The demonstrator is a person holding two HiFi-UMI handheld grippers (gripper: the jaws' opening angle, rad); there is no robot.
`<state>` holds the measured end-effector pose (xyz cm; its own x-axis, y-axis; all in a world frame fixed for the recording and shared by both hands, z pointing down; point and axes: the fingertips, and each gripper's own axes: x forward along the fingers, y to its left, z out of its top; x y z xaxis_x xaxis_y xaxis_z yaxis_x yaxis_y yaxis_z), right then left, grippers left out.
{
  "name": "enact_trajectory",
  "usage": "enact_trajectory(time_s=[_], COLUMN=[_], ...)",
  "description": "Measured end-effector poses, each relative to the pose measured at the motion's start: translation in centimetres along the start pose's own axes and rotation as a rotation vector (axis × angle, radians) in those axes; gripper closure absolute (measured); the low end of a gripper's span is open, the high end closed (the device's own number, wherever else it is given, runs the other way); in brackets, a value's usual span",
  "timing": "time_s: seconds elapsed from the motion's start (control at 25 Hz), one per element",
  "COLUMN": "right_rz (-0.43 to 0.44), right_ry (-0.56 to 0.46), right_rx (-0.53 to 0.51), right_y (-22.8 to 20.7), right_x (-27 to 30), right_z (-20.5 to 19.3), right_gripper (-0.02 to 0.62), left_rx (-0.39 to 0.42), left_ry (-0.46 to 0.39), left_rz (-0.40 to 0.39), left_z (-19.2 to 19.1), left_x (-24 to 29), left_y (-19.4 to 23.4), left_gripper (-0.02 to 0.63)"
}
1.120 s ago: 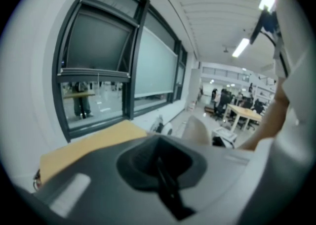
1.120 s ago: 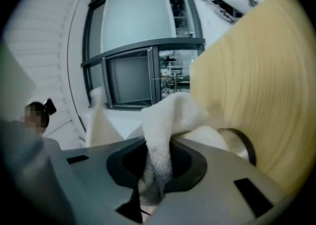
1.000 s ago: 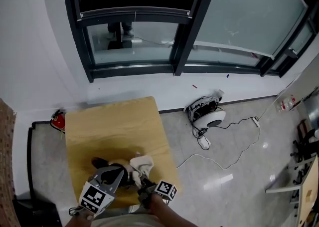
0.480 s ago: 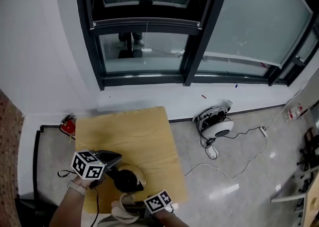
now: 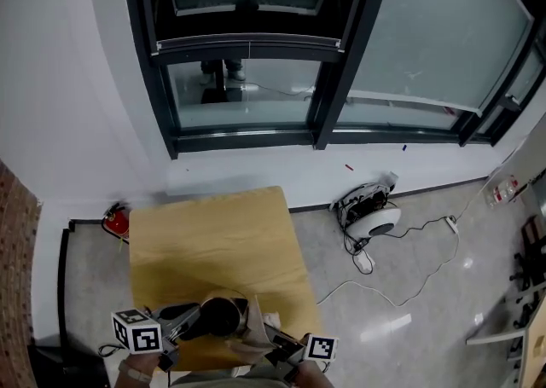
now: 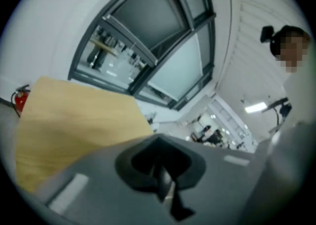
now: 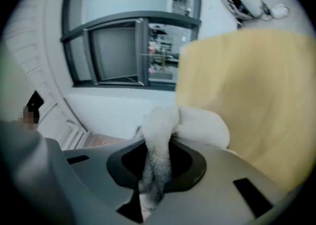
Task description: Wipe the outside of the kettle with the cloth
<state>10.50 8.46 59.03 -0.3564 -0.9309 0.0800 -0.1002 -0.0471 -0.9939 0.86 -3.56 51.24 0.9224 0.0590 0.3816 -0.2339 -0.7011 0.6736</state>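
Observation:
A dark round kettle (image 5: 222, 316) stands near the front edge of the wooden table (image 5: 213, 241). My left gripper (image 5: 189, 320) lies against its left side. In the left gripper view that gripper (image 6: 165, 192) looks shut, and only the table (image 6: 74, 115) shows ahead of it, no kettle. My right gripper (image 5: 271, 345) is at the kettle's right, shut on a pale cloth (image 5: 253, 331) that lies against the kettle's right side. In the right gripper view the cloth (image 7: 197, 125) bunches out of the right gripper (image 7: 150, 179) above the table (image 7: 256, 95).
A red fire extinguisher (image 5: 115, 222) stands on the floor at the table's far left corner. A white round device (image 5: 368, 211) with trailing cables lies on the floor to the right. Dark window frames (image 5: 324, 54) and a white wall lie beyond the table.
My left gripper has dropped from the kettle's upper left to its left side. My right gripper has carried the cloth from in front of the kettle to its right side.

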Motion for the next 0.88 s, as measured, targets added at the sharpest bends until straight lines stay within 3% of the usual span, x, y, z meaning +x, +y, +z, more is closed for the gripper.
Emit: enact_trajectory(time_s=[0.08, 0.16, 0.2, 0.28, 0.32, 0.36, 0.4, 0.48, 0.52, 0.56, 0.6, 0.68, 0.72, 0.76, 0.88], right_rz=[0.122, 0.147, 0.103, -0.086, -0.158, -0.162, -0.097, 0.130, 0.189, 0.160, 0.055, -0.188, -0.225, -0.181, 0.099], right_ry=[-0.078, -0.077, -0.066, -0.110, -0.157, -0.198, -0.222, -0.236, -0.237, -0.241, -0.253, -0.281, -0.285, -0.276, -0.193], right_rx=[-0.140, -0.192, -0.169, 0.036, 0.148, 0.185, 0.143, -0.008, -0.056, -0.067, -0.022, 0.207, 0.279, 0.251, -0.134], right_y=[4.3, 4.7, 2.6, -5.1, -7.7, -7.9, -5.7, 0.9, 2.4, 1.4, -1.9, -10.1, -11.6, -9.9, 0.5], right_x=[0.7, 3.1, 4.3, 4.8, 4.8, 4.8, 4.8, 4.9, 4.8, 4.7, 4.5, 3.9, 3.8, 4.1, 5.4], right_z=[3.0, 3.7, 3.4, 3.1, 3.2, 3.4, 3.5, 3.1, 2.7, 2.4, 2.4, 2.4, 2.4, 2.6, 2.9], right_gripper=[0.526, 0.526, 0.526, 0.526, 0.526, 0.526, 0.526, 0.526, 0.526, 0.526, 0.526, 0.526, 0.526, 0.526, 0.526], left_rx=[0.027, 0.142, 0.244, 0.463, 0.539, 0.579, 0.588, 0.557, 0.531, 0.510, 0.501, 0.509, 0.524, 0.551, 0.621], left_ry=[-0.176, -0.208, -0.176, -0.103, -0.071, -0.047, -0.033, -0.033, -0.045, -0.057, -0.066, -0.062, -0.053, -0.042, -0.026], left_rz=[-0.014, -0.008, 0.032, 0.125, 0.148, 0.156, 0.157, 0.149, 0.141, 0.137, 0.136, 0.136, 0.139, 0.148, 0.174], left_z=[2.7, 3.5, 3.2, 2.1, 1.6, 1.2, 1.0, 1.2, 1.4, 1.6, 1.7, 1.6, 1.4, 1.1, 1.1], left_x=[-0.2, 1.4, 2.5, 4.0, 4.4, 4.7, 4.8, 4.7, 4.5, 4.4, 4.3, 4.4, 4.5, 4.5, 4.7], left_y=[-2.0, -3.4, -3.6, -3.6, -3.7, -3.8, -3.9, -3.6, -3.4, -3.3, -3.2, -3.2, -3.4, -3.6, -3.7], left_gripper=[0.620, 0.620, 0.620, 0.620, 0.620, 0.620, 0.620, 0.620, 0.620, 0.620, 0.618, 0.618, 0.618, 0.618, 0.618])
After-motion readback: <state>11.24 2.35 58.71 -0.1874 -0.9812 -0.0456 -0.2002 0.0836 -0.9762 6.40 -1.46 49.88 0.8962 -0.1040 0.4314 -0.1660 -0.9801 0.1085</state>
